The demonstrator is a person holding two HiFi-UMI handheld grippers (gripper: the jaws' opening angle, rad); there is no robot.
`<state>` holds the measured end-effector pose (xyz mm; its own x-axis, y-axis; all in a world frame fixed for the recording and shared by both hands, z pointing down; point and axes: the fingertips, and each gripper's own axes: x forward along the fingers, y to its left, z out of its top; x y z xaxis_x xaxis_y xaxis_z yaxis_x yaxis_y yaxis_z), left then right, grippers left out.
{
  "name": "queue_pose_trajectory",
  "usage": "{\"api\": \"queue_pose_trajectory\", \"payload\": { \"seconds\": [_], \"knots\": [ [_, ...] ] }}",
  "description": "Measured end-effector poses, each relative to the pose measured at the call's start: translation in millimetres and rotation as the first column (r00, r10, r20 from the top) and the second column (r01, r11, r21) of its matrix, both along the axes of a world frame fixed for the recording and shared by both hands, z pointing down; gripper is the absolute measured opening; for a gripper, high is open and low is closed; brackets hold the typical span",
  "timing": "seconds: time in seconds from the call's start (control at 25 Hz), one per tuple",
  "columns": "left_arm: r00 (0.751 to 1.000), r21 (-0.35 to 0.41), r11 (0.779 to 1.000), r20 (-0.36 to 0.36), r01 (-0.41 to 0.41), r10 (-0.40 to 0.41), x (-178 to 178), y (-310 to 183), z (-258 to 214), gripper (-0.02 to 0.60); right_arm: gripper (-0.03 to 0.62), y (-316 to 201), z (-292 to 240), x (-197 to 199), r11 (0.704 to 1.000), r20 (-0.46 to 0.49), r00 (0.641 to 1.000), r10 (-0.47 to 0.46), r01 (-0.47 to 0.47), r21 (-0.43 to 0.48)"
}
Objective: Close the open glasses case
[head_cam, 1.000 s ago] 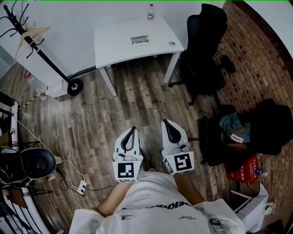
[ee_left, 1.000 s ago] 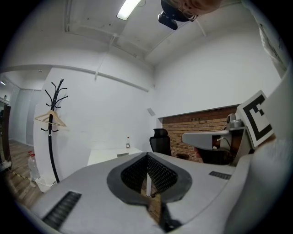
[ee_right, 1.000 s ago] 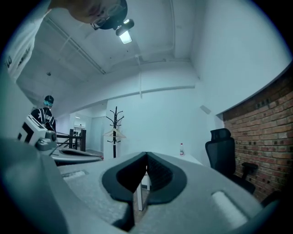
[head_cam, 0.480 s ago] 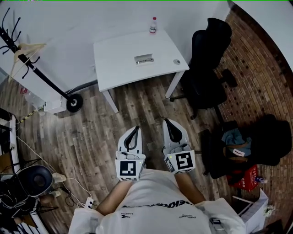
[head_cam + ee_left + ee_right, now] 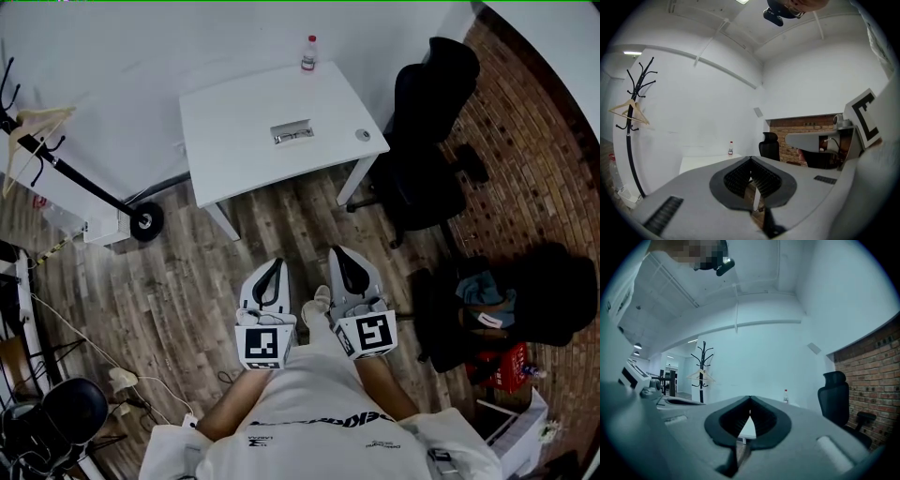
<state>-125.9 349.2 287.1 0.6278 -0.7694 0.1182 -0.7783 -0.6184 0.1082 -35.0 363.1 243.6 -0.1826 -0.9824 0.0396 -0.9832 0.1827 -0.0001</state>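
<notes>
White left gripper (image 5: 274,264), right gripper (image 5: 340,251) side by side, pointing forward, jaws clenched, empty.

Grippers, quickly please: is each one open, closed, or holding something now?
Left gripper: closed, holding nothing.
Right gripper: closed, holding nothing.

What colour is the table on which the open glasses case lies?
White. The table under the glasses case shows best in the head view.

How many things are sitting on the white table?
3: a bottle at the far edge, the open glasses case in the middle, a small round object near the right edge.
</notes>
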Motion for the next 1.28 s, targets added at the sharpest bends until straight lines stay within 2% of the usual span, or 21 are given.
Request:
{"api": "queue_pose_trajectory", "payload": {
  "seconds": [0.2, 0.4, 0.56, 0.84, 1.08, 1.28],
  "knots": [
    [1.000, 0.001, 1.000, 0.009, 0.020, -0.020, 24, -53, 14, -0.003, -0.003, -56, 14, 24, 1.000, 0.015, 1.000, -0.012, 0.012, -0.001],
    [0.998, 0.010, 0.999, 0.033, 0.049, -0.050, 62, -131, 26, -0.003, -0.002, -130, 30, 53, 0.998, 0.035, 0.998, -0.059, 0.059, -0.009],
    [0.996, 0.031, 0.997, 0.052, 0.073, -0.074, 95, -196, 21, -0.003, -0.002, -199, 28, 83, 0.996, 0.025, 0.996, -0.090, 0.090, -0.005],
    [0.988, 0.011, 0.991, 0.064, 0.137, -0.137, 139, -294, 20, -0.003, -0.003, -303, 32, 131, 0.988, 0.034, 0.988, -0.148, 0.150, -0.035],
    [0.983, -0.031, 0.985, 0.074, 0.172, -0.169, 172, -361, 26, -0.002, -0.003, -373, 37, 157, 0.979, 0.037, 0.980, -0.194, 0.196, -0.054],
    [0.984, -0.131, 0.977, 0.070, 0.170, -0.162, 190, -392, 35, -0.003, -0.003, -410, 46, 169, 0.973, 0.042, 0.975, -0.220, 0.222, -0.069]
  ]
}}
